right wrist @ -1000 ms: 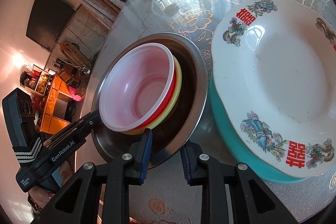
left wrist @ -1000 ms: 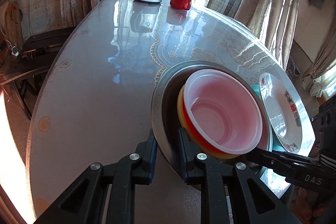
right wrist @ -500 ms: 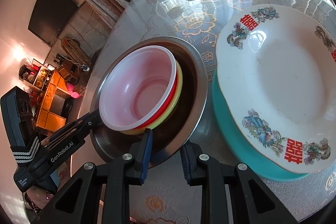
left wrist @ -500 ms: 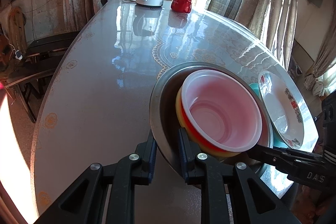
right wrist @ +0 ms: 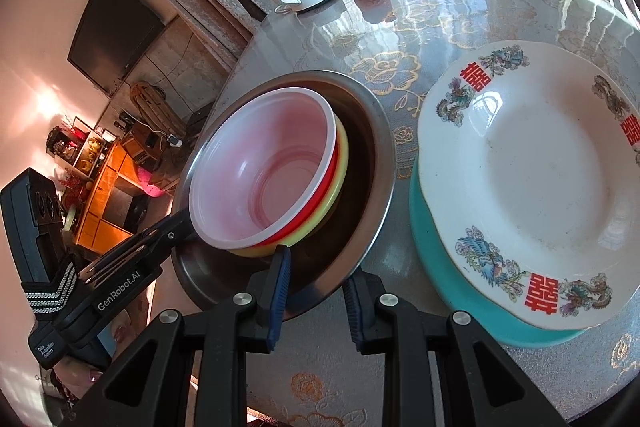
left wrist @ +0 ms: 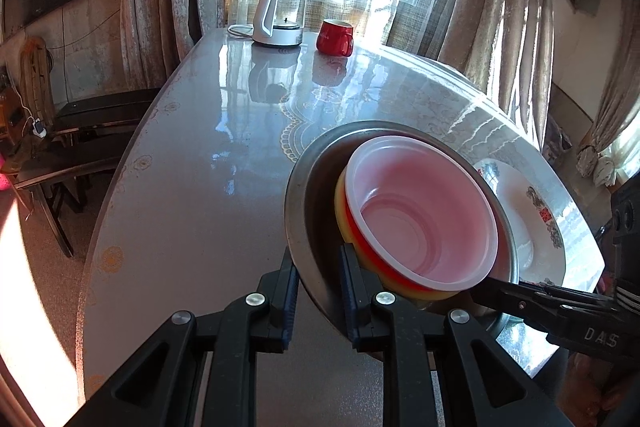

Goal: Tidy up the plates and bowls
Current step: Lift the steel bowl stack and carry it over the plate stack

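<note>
Both tongs, left [left wrist: 314, 281] and right [right wrist: 314, 285], clamped narrow on the near rim of the steel basin [right wrist: 372, 163] just beside the decorated plate [right wrist: 536, 187], presumably sharing the load of the nested plastic bowls [right wrist: 264, 179] inside, over the tabletop [left wrist: 192, 187].

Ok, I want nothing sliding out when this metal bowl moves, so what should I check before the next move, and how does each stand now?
1. Left gripper straddles the metal bowl rim, one finger inside and one outside: ok.
2. Right gripper straddles the rim on the opposite side: ok.
3. Pads pressing firmly on the rim: cannot tell.
4. Nested plastic bowls centred in the metal bowl: not ok, they lean toward one wall.
5. Metal bowl apart from the white plate on the teal plate: ok in the right wrist view.
</note>
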The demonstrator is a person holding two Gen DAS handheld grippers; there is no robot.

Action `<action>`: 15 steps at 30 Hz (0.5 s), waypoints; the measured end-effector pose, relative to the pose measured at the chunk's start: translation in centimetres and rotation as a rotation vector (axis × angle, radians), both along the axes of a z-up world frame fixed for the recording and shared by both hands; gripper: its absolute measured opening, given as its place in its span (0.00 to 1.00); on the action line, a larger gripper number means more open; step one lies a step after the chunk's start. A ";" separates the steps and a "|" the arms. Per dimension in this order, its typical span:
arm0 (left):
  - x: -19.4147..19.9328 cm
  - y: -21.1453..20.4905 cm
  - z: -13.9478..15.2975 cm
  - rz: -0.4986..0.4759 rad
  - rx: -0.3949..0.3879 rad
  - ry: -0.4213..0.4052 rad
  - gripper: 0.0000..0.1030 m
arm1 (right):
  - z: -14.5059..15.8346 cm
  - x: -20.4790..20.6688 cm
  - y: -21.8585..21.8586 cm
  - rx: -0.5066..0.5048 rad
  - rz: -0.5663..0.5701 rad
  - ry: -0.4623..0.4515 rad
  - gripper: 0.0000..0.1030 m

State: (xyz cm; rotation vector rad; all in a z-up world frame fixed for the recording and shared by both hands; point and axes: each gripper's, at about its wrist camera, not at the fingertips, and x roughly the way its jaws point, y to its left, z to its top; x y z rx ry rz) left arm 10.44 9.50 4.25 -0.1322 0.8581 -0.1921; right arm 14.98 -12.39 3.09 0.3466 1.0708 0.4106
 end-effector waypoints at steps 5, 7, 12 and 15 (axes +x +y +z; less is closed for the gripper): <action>0.3 -1.4 1.5 -0.029 0.003 -0.039 0.20 | 1.5 -0.4 -1.1 0.006 -0.026 -0.039 0.25; 0.5 -2.1 1.9 -0.043 0.005 -0.052 0.20 | 1.9 -0.7 -1.6 0.001 -0.040 -0.058 0.25; 0.9 -4.2 2.9 -0.080 0.002 -0.077 0.20 | 3.0 -1.3 -3.3 -0.011 -0.082 -0.099 0.25; 1.2 -5.7 3.5 -0.112 0.001 -0.092 0.20 | 3.4 -1.7 -4.7 -0.002 -0.113 -0.110 0.25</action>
